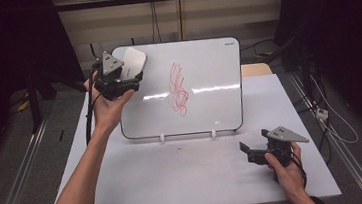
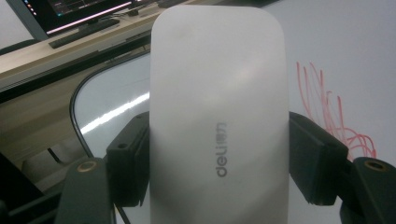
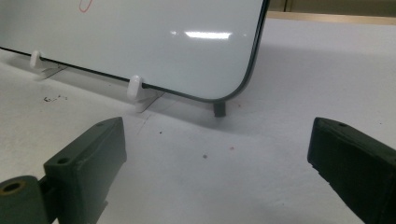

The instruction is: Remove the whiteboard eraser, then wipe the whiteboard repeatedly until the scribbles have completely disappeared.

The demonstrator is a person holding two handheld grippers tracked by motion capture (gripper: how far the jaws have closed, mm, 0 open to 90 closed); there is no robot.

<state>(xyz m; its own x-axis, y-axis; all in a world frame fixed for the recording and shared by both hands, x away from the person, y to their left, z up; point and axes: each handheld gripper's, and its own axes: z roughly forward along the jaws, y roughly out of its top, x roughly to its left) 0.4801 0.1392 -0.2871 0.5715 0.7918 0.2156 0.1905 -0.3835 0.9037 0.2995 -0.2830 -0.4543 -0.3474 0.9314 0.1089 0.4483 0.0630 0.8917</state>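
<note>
The left gripper [image 1: 128, 82] is clamped on a white eraser [image 1: 132, 63], its pads pressing the eraser's two long sides, so the eraser's long axis runs straight out ahead of the jaws. It is held up at the top left corner of the whiteboard [image 1: 209, 104], which stands tilted on the table [image 1: 186, 182].

The red scribble [image 1: 179, 89] is the thing to be wiped, as I judge it. It lies off to the right of the eraser, near but apart from it, and somewhat lower on the board. In the left gripper view the eraser [image 2: 217, 116] hides much of the board, and the scribble [image 2: 334, 114] shows just past its right edge. So the coming move is likely a sideways sweep to the right and down, with the eraser's flat face laid against the board.

The right gripper [image 1: 254, 152] rests low on the table, in front of the board's lower right corner, jaws spread with nothing between them. The left hand is plainly the nearer one to the scribble.
</note>
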